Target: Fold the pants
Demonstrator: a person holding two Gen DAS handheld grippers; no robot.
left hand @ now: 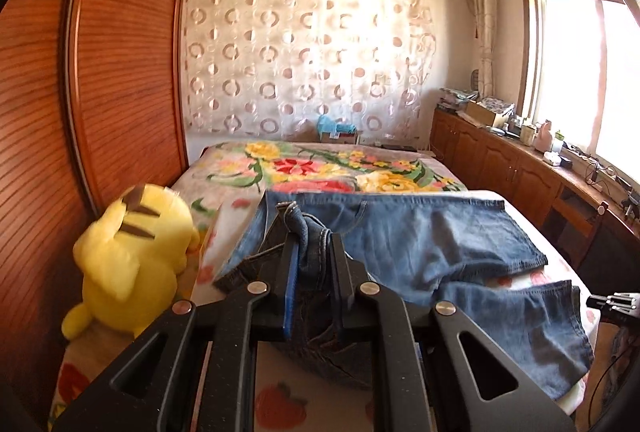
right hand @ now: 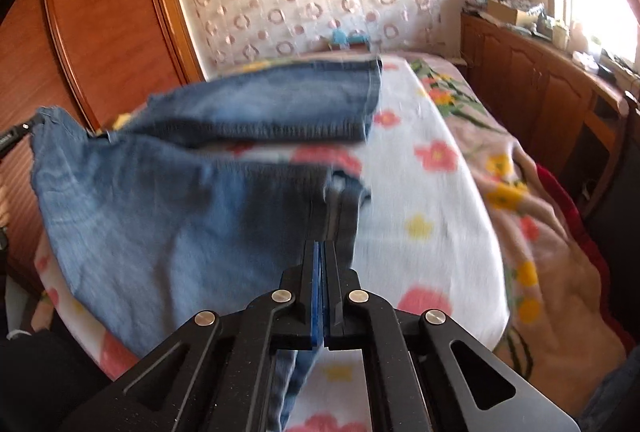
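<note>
Gripping pants (left hand: 400, 244) edges, both fingers apparently clamp denim above bed (right hand: 432, 232)

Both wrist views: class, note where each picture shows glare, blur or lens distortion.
Left wrist view: window blown out white, wardrobe bowed by the fisheye, plush toy slightly smeared. Right wrist view: jeans and floral blanket motion-blurred, window glare top right.

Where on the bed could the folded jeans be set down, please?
Free: the floral blanket beyond the jeans, toward the curtain, and the white strip right of them. Crowded: the wardrobe side, where the yellow plush toy sits.
</note>
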